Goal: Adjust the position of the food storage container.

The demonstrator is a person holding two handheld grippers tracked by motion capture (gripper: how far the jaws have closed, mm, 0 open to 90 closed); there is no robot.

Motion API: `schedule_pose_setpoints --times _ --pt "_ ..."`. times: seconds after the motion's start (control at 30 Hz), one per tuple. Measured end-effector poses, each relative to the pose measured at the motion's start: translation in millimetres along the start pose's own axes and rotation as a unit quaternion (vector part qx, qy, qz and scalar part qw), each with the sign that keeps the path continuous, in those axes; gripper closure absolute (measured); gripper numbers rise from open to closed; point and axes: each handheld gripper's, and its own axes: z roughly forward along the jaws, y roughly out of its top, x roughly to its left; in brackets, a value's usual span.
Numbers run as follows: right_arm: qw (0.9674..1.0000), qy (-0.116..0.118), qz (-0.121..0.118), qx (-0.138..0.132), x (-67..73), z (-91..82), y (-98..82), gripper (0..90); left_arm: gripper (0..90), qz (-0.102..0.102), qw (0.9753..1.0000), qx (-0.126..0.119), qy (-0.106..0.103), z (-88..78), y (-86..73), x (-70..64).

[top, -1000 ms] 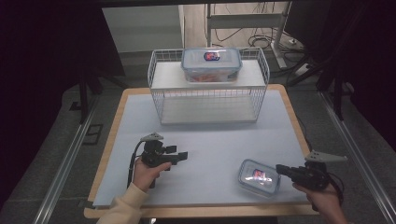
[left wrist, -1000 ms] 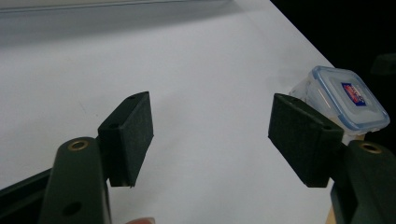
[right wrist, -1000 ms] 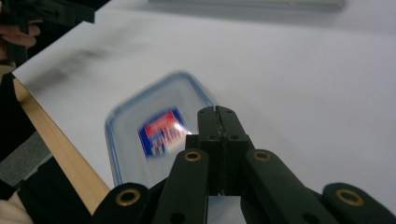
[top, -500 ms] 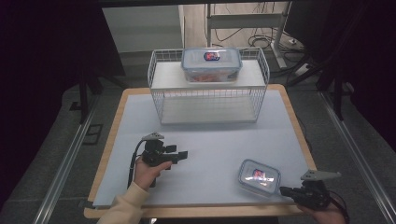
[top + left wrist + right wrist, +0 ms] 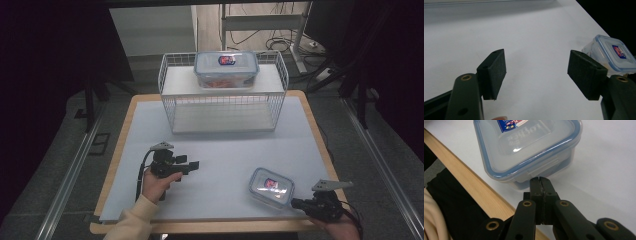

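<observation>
A small clear container with a blue-rimmed lid (image 5: 270,186) lies on the white mat near the front right. My right gripper (image 5: 296,202) is at its near right corner, low over the table. In the right gripper view the jaws are shut together with nothing between them, and the gripper (image 5: 540,181) has its tips right under the side latch of the small container (image 5: 524,145); whether they touch it I cannot tell. My left gripper (image 5: 193,164) is held at the front left, open and empty. The left gripper (image 5: 537,65) points across the bare mat, with the small container (image 5: 610,53) beyond its right jaw.
A white wire rack (image 5: 223,107) stands at the back of the table, and a larger blue-lidded container (image 5: 226,68) rests on its top shelf. The wooden table edge (image 5: 476,187) runs close beside my right gripper. The floor around is dark.
My right gripper has sunk and drawn back toward the table's near edge, still shut, from beside the small container. The left gripper and both containers have stayed put.
</observation>
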Motion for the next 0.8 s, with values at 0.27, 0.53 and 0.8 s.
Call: schedule_pose_setpoints --times 0.27,0.53,0.8 --pt "0.9999 0.005 -0.01 -0.002 6.1 21.0 19.3 89.1 30.8 -0.012 0.9998 -0.005 0.012 -9.3 -8.0 7.4" --pt "0.9995 0.016 -0.028 0.003 14.5 43.1 42.0 89.1 30.8 -0.019 0.9996 -0.005 0.022 -14.3 -13.7 13.6" --pt "0.9982 0.028 -0.054 0.005 27.4 80.1 79.5 89.1 30.8 -0.021 0.9994 -0.004 0.028 -16.6 -16.0 17.8"
